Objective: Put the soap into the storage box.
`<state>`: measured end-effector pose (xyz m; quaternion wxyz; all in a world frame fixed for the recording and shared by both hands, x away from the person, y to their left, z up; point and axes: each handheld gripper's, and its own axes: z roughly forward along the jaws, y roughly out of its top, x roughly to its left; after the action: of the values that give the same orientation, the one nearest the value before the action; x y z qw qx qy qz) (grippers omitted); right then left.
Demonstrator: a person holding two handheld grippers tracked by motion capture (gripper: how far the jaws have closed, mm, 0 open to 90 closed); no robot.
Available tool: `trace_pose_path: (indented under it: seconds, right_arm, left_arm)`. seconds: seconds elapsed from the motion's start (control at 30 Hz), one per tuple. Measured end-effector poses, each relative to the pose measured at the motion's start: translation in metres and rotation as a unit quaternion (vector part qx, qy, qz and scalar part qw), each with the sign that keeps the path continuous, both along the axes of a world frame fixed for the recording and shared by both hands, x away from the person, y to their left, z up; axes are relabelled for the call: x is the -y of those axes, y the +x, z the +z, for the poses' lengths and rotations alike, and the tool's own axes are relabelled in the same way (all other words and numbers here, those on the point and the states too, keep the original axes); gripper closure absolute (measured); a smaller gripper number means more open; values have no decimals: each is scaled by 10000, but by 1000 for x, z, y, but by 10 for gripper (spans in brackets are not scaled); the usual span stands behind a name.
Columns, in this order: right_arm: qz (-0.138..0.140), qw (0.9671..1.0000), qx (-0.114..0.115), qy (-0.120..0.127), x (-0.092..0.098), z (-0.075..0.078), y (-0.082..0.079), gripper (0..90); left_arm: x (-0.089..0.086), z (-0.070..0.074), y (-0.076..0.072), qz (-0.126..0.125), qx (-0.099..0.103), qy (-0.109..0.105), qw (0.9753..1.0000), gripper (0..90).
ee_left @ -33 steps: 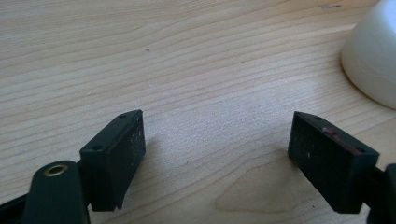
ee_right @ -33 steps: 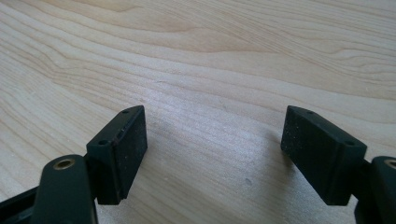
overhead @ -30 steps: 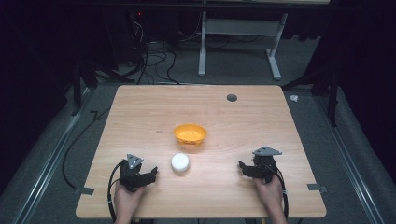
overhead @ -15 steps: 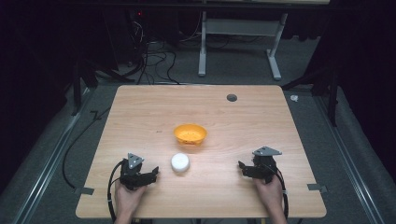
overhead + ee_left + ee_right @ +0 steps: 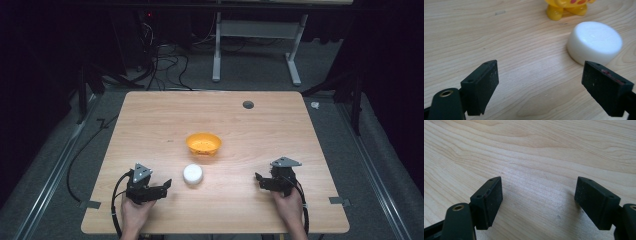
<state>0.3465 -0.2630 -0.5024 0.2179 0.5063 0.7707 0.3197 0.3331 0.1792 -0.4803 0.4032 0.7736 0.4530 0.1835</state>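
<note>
1. Lowest in the high view, the left tongs [image 5: 167, 184] rest on the counter [image 5: 150, 115] with the jaws spread wide and nothing between them. The right tongs [image 5: 258, 178], at the lower right of the frame, are spread and empty as well, over bare wood.

2. Just up and right of the left tongs sits the white puck [image 5: 193, 173], a low round block lying flat, below the centre of the frame. In the left gripper view the white puck [image 5: 595, 42] lies at the upper right, off the line between the jaws and just past the right-hand jaw.

3. Risk, as I judge it: if the left tongs push straight ahead, that right-hand jaw could strike the puck's side and shove it along the smooth wood instead of straddling it.

4. The puck looks smooth, with rounded edges; a pinch set too high on it may let it squirt out.

5. Beyond the puck, near the middle of the frame, stands the orange bowl [image 5: 203, 143], close to it but apart. A shoved puck could knock the bowl and shift it.

6. I can read no brand, label or writing on the puck, bowl, tongs or counter; the bowl shows small reddish spots, not letters.
</note>
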Motion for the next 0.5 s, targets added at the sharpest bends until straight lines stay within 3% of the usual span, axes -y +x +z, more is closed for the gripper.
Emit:
trace_pose_path:
  seconds: [0.23, 0.5]
  right_arm:
    - [5, 10000, -7, 0, 0, 0, 0, 234]
    - [20, 10000, 1, -12, 0, 0, 0, 233]
  left_arm:
    - [14, 6, -4, -327, 7, -120, 9994, 142]
    - [41, 5, -4, -643, 43, -85, 9979, 147]
